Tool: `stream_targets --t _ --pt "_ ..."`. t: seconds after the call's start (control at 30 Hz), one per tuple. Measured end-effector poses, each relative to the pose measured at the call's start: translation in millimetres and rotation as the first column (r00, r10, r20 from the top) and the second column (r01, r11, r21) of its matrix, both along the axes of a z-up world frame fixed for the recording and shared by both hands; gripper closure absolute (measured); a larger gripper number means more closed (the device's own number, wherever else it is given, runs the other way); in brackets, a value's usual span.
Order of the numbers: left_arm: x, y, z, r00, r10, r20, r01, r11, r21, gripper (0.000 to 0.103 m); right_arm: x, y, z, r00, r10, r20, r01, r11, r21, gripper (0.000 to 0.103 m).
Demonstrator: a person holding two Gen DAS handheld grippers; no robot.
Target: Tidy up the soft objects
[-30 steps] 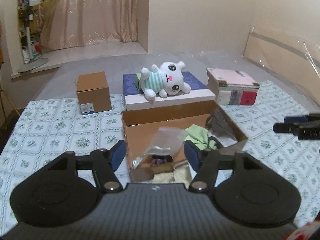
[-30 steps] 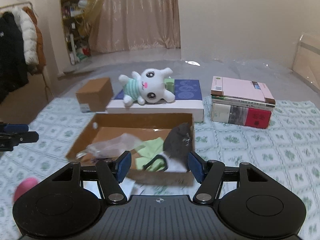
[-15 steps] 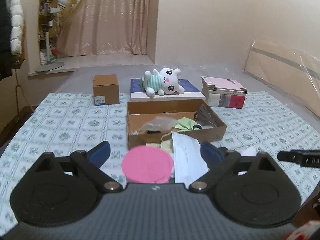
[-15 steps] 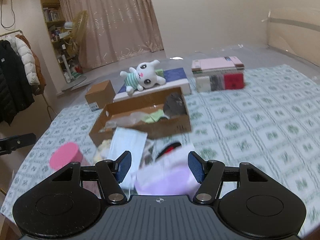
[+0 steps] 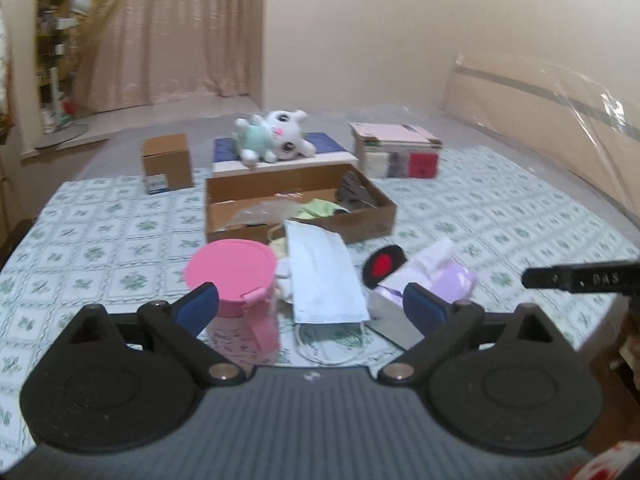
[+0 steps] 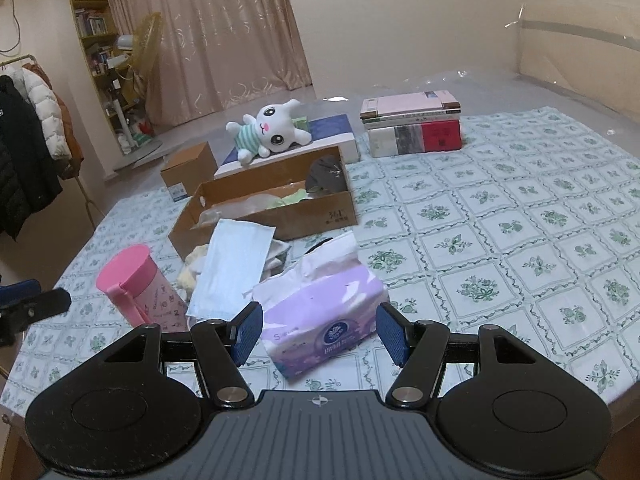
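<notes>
My left gripper (image 5: 311, 310) stands wide open near the table's front edge, holding nothing. A pink lidded cup (image 5: 232, 276) and a pale blue face mask (image 5: 324, 276) lie just beyond its fingers. My right gripper (image 6: 320, 332) is open, with a purple tissue pack (image 6: 324, 304) lying on the cloth just ahead, in line with the gap; the pads do not press it. Behind, an open cardboard box (image 6: 320, 216) holds a green cloth, a dark cap and a clear bag. A white plush rabbit (image 6: 268, 132) lies on a blue-and-white box behind it.
A cream cloth (image 6: 192, 260) is partly under the mask, and a black-and-red item (image 5: 384, 264) lies beside it. A stack of books (image 6: 416, 128) stands at the back right and a small carton (image 6: 188, 168) at the back left. The table's near edge is close under both grippers.
Both grippers have drawn back from the cardboard box toward the table's front edge. The left jaws have spread much wider. The cup, mask and tissue pack have come into view.
</notes>
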State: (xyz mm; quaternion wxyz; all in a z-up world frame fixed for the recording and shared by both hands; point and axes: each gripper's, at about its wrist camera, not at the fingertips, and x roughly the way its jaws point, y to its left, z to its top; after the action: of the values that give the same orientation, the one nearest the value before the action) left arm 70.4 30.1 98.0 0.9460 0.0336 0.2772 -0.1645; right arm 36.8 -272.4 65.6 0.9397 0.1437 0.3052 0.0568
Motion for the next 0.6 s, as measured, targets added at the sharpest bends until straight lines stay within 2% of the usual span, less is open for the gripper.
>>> stream_targets --t 0.17,0.33,0.47,0.6 --pt "17.3 -5.9 3.9 0.998 -0.067 -0.017 0.068 0.997 0.045 0.006 6.6 -5.4 -5.6 1.000 0.019 -0.024 -0.018 1.000 0.022 0.040" --pt "51.8 -12.9 10.2 0.990 -0.129 -0.048 0.133 0.987 0.090 0.009 27.7 -10.4 -9.0 0.996 0.073 -0.055 -0.074 0.997 -0.011 0.040" --pt "91.4 -20.1 12.3 0.977 -0.179 -0.117 0.192 0.975 0.112 0.016 54.3 -17.8 -7.3 0.989 0.122 -0.079 -0.124 0.992 -0.019 0.040" --pt "137.1 -29.8 12.3 0.952 -0.232 -0.199 0.260 0.957 0.129 0.017 89.0 -25.7 -2.4 0.978 0.174 -0.111 -0.178 0.984 -0.028 0.040"
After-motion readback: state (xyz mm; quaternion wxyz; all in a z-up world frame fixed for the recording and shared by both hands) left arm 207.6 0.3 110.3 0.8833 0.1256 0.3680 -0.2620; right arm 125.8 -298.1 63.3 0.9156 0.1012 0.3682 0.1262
